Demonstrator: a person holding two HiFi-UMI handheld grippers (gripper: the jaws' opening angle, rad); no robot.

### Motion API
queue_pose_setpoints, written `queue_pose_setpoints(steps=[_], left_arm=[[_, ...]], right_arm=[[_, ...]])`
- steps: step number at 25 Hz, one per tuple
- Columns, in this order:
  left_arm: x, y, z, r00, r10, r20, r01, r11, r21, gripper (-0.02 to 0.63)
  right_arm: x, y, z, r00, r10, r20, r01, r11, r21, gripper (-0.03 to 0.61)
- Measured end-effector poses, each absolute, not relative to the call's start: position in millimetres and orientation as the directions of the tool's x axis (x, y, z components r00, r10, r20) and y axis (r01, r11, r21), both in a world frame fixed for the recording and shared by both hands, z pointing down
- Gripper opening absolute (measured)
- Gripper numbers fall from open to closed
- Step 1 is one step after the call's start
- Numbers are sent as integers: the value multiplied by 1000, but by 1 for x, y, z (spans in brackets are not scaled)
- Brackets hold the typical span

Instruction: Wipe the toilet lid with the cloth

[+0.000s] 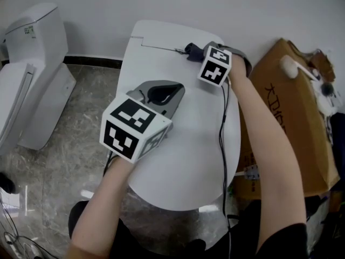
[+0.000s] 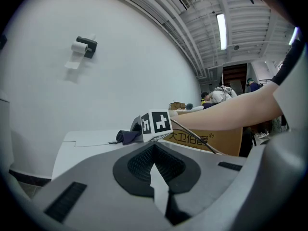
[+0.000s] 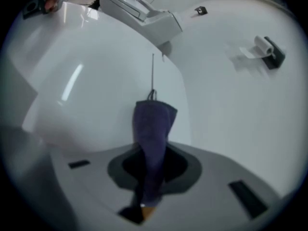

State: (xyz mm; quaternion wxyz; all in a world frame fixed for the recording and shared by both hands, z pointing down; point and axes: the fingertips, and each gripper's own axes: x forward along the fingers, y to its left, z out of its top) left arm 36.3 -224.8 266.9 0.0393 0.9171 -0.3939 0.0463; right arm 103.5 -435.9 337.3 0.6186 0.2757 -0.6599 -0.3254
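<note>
Where the cloth is: one dark blue cloth [image 3: 153, 129], upper centre of the head view, at the far end of the toilet lid [image 1: 183, 161] beside the hinge seam; its free end seems to touch the lid.
How it will handle: probably light, soft and limp, folding where it is squeezed. A hold on one bunched end, as now, leaves a loose part to drag flat. The glossy lid looks slippery, so the cloth should slide with little pressure.
Right gripper [image 1: 193, 52]: jaws clamped on the cloth's bunched end, which runs up between them in the right gripper view.
Left gripper [image 2: 154, 150]: jaws together, nothing between them; held over the lid at centre left of the head view, well apart from the cloth.
Count, task things: one cloth, one lid, two grippers.
Count, the rest: a second toilet [image 1: 32, 74] at upper left; one cardboard box [image 1: 285, 107] at right, just beside the lid; one paper roll holder [image 2: 83, 46] on the wall; one cable [image 1: 221, 134] trailing across the lid.
</note>
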Motion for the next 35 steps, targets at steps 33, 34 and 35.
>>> queue_pose_setpoints(steps=[33, 34, 35], left_arm=[[36, -226, 268, 689, -713, 127, -722, -690, 43, 12], [36, -226, 268, 690, -713, 128, -722, -691, 43, 12], [37, -226, 268, 690, -713, 128, -722, -691, 43, 12]], right_arm=[[103, -367, 344, -129, -735, 666, 94, 659, 746, 64], [103, -364, 344, -130, -735, 665, 95, 659, 746, 64], [104, -361, 344, -131, -735, 665, 96, 658, 747, 66]])
